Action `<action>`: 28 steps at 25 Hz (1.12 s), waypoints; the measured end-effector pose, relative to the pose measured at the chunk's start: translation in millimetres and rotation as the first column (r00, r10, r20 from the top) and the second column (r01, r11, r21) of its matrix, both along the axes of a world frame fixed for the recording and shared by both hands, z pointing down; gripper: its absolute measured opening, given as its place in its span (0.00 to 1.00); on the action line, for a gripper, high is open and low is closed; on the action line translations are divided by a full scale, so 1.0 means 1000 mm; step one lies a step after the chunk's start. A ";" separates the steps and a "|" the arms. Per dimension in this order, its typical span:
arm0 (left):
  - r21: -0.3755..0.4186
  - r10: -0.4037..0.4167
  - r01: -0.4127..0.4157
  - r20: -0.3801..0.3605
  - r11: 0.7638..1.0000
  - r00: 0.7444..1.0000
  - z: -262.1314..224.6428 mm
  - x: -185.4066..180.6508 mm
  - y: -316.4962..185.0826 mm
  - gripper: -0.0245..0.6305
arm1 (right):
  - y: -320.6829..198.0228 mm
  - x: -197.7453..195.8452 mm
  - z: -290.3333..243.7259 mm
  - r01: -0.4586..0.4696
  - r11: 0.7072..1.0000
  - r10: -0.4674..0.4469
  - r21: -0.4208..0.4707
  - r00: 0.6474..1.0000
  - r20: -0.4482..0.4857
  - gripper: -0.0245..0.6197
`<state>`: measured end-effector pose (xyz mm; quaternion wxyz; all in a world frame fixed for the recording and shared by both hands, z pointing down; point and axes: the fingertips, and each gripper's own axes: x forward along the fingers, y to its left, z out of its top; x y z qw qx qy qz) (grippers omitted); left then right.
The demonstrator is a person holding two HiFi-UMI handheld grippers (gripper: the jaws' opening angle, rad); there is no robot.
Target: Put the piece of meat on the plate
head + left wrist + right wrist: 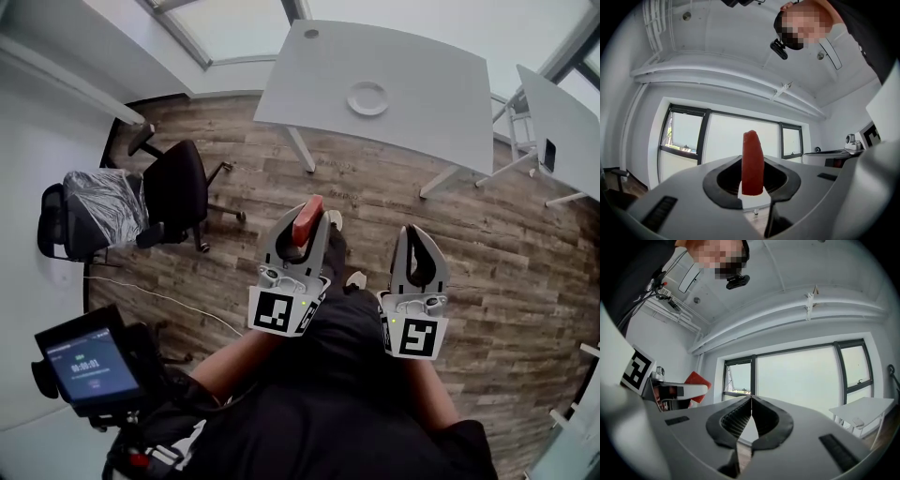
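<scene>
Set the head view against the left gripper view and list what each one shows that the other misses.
Only the head view: the white plate lying on the grey table ahead of the grippers, and a device with a lit screen at the lower left. Only the left gripper view: the windows, the ceiling and the camera on the person's head. Both: the left gripper shut on the red piece of meat, which sticks out past its jaws.

No text can be read — the screen [92, 364] shows digits, too blurred.
</scene>
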<state>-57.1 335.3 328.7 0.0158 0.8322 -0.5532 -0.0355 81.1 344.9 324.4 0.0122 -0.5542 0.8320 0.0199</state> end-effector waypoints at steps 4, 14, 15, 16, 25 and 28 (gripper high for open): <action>-0.002 0.032 -0.032 -0.013 0.999 0.999 0.005 0.014 -0.021 0.18 | -0.013 0.014 0.004 -0.030 1.000 0.030 0.001 0.999 -0.014 0.05; -0.050 0.106 -0.111 -0.089 0.993 0.990 0.026 0.041 -0.140 0.18 | -0.119 0.034 0.024 -0.082 0.995 0.079 -0.060 0.995 -0.058 0.05; -0.045 0.113 -0.118 -0.091 0.992 0.989 0.023 0.043 -0.139 0.18 | -0.118 0.032 0.021 -0.076 0.996 0.072 -0.057 0.996 -0.054 0.05; -0.035 0.117 -0.121 -0.085 0.992 0.989 0.020 0.045 -0.137 0.18 | -0.117 0.029 0.017 -0.065 0.997 0.063 -0.048 0.997 -0.051 0.05; -0.075 0.111 -0.114 -0.049 0.991 0.993 0.017 0.034 -0.249 0.18 | -0.241 0.002 0.005 -0.013 0.997 0.009 -0.076 0.999 -0.047 0.05; -0.080 0.100 -0.103 -0.045 0.991 0.994 0.015 0.019 -0.277 0.18 | -0.275 -0.011 0.003 -0.004 0.996 0.000 -0.084 0.999 -0.042 0.05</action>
